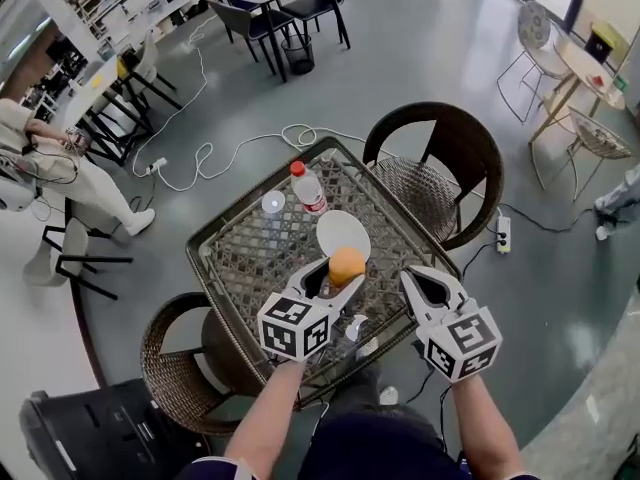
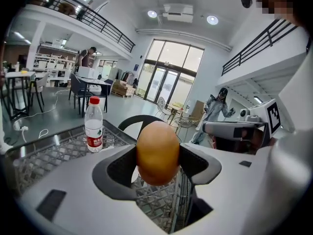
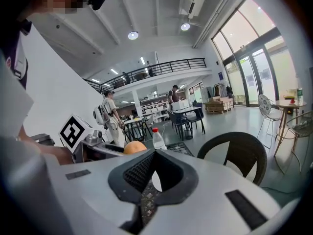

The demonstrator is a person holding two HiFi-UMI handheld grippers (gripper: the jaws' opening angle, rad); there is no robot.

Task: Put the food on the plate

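Note:
An orange (image 1: 347,265) is clamped between the jaws of my left gripper (image 1: 335,280), above the near rim of the white plate (image 1: 343,230) on the wicker table (image 1: 240,258). Seen from the left gripper view, the orange (image 2: 157,153) fills the gap of the left gripper (image 2: 157,156), with the table weave below it. My right gripper (image 1: 425,286) hovers to the right of the plate with its jaws together and nothing in them. In the right gripper view the right gripper (image 3: 155,173) points at the table, and the orange (image 3: 134,147) shows at its left.
A water bottle (image 1: 308,188) with a red cap and a clear glass (image 1: 273,203) stand behind the plate. A small white object (image 1: 355,326) lies near the front edge. Wicker chairs stand at the far right (image 1: 440,158) and near left (image 1: 185,368). Cables (image 1: 240,148) run over the floor.

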